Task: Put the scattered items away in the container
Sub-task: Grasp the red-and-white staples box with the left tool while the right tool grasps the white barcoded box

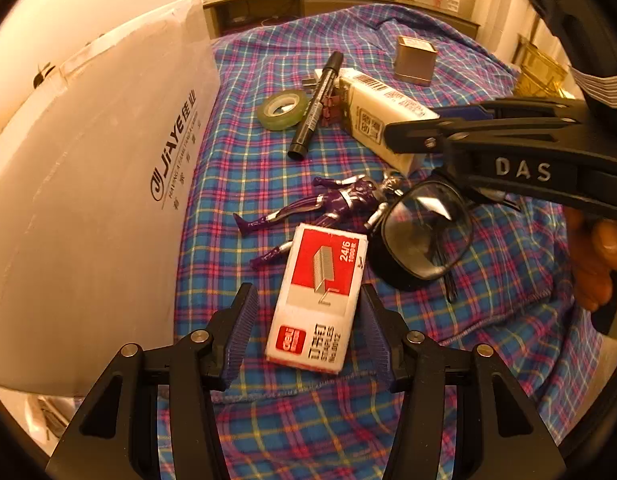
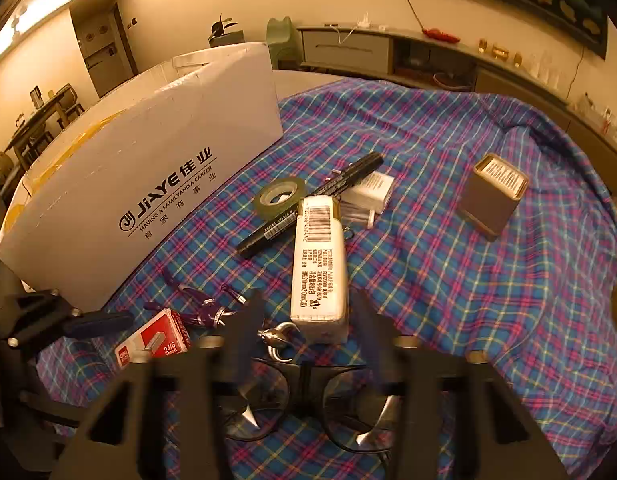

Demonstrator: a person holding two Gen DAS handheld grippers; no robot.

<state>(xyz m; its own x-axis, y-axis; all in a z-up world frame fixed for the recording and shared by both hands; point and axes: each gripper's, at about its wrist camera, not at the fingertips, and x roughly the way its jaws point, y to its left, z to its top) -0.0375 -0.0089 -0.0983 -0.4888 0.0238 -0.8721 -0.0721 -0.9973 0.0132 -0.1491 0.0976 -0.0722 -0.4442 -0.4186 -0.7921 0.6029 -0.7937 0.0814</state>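
My left gripper [image 1: 308, 320] is open, its fingers on either side of a red and white staples box [image 1: 318, 296] lying on the plaid cloth, not closed on it. My right gripper [image 2: 304, 332] is open above the black glasses [image 2: 304, 404], blurred; it shows from the side in the left wrist view [image 1: 404, 136]. A purple toy figure [image 1: 328, 200] lies beside the glasses [image 1: 422, 232]. The white cardboard box [image 2: 140, 184] stands at the left. A long white carton [image 2: 318, 268], a black marker [image 2: 308, 204], a tape roll [image 2: 278, 196] and a grey tin [image 2: 494, 192] lie beyond.
A small white box [image 2: 370, 192] and a clear tube lie behind the marker. The plaid cloth [image 2: 468, 300] covers the table. A long sideboard [image 2: 388, 52] runs along the far wall. A dining table with chairs [image 2: 36, 120] stands at far left.
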